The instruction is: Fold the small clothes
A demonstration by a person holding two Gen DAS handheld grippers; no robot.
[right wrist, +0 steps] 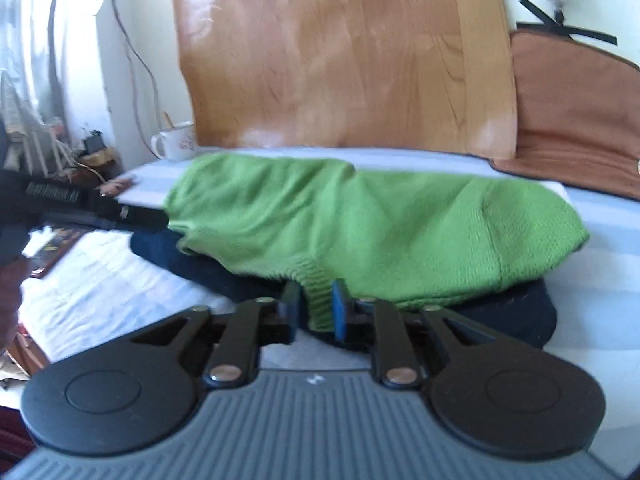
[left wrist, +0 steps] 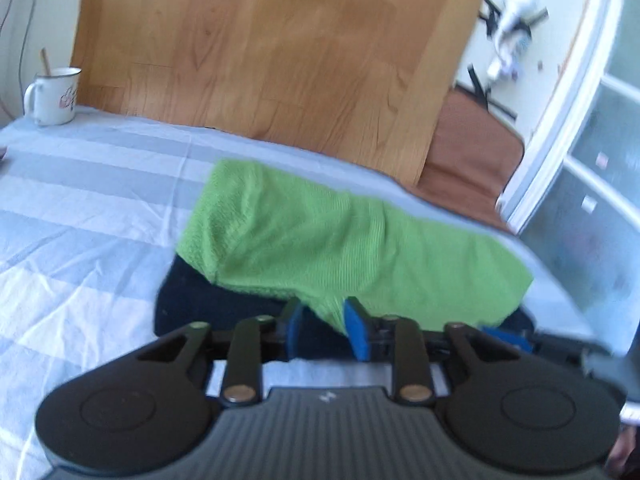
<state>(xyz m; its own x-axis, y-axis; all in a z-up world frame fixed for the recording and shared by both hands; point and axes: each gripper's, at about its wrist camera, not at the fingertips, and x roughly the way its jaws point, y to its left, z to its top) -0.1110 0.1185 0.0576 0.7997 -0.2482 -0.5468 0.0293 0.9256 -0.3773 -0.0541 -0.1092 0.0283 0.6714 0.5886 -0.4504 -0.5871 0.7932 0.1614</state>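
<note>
A green knit garment (left wrist: 320, 236) lies folded across a dark navy garment (left wrist: 208, 304) on the striped bedsheet (left wrist: 80, 200). My left gripper (left wrist: 326, 322) sits at its near edge. The blue pads stand apart with a corner of the green knit between them and a gap on the left side. In the right wrist view the green garment (right wrist: 360, 224) covers most of the navy one (right wrist: 500, 312). My right gripper (right wrist: 316, 308) stands open around the ribbed hem, which hangs loosely between the fingers. The left gripper's black body (right wrist: 100, 208) shows at the garment's left end.
A white enamel mug (left wrist: 52, 96) stands at the far left of the bed, against a wooden board (left wrist: 280, 60). A brown cushion (left wrist: 472, 152) lies at the far right. A dark booklet (right wrist: 52, 252) rests on the sheet at the left.
</note>
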